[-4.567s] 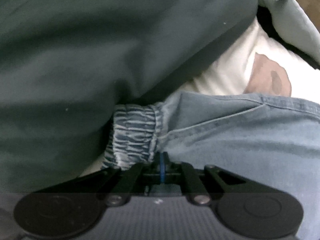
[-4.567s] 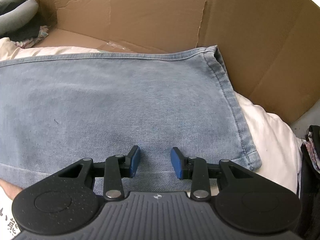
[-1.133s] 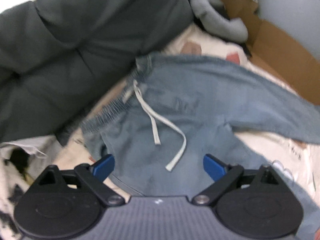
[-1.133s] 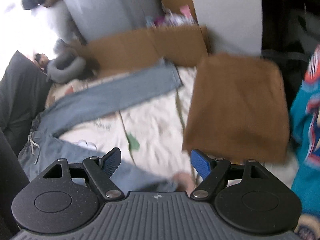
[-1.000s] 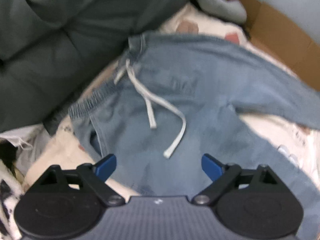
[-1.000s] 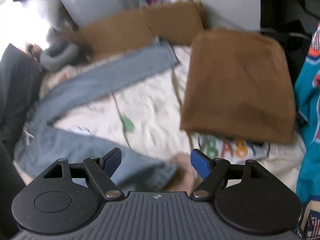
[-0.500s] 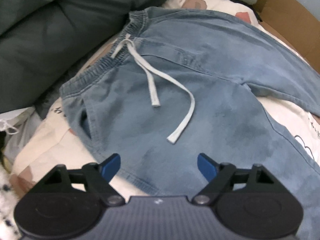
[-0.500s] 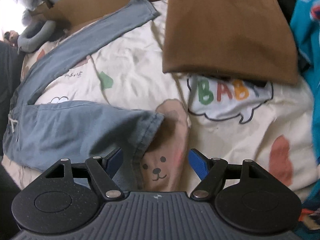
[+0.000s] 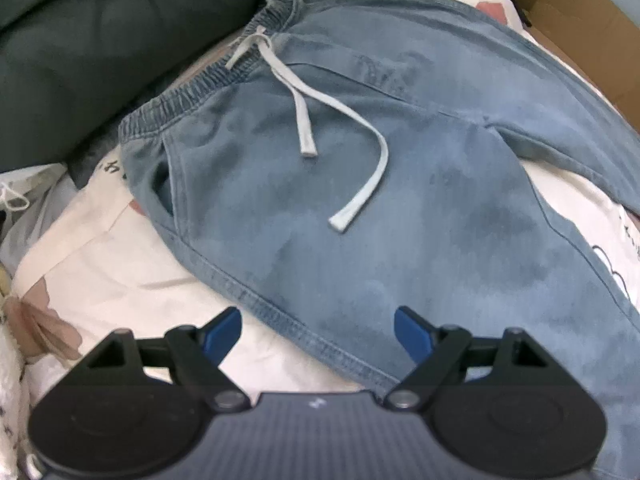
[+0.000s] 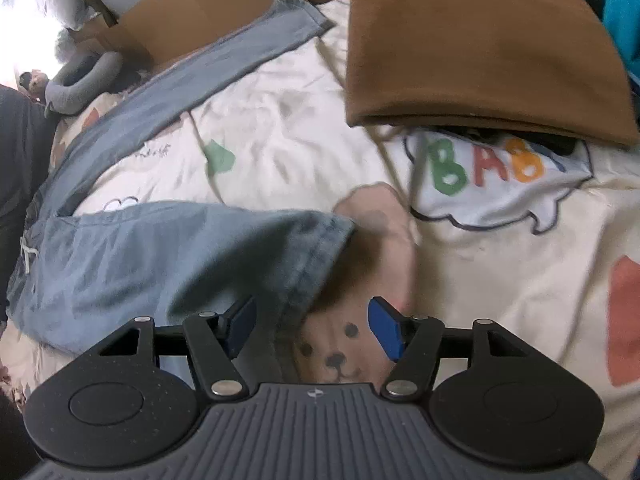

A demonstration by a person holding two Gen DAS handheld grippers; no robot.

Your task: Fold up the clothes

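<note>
Jeans point(image 9: 400, 208) flat on quilt point(image 10: 280, 148) — waistband far-left, legs splayed right (both tongs agape, empty)

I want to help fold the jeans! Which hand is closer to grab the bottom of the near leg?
The right gripper: the jeans leg's hem lies just ahead of its closing jaws. The left gripper, open, hovers over the hip seam.

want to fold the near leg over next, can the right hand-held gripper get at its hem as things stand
Probably yes. The right hand-held gripper is open, its jaws just closing, straddling the near leg hem of the jeans; nothing covers it.
</note>
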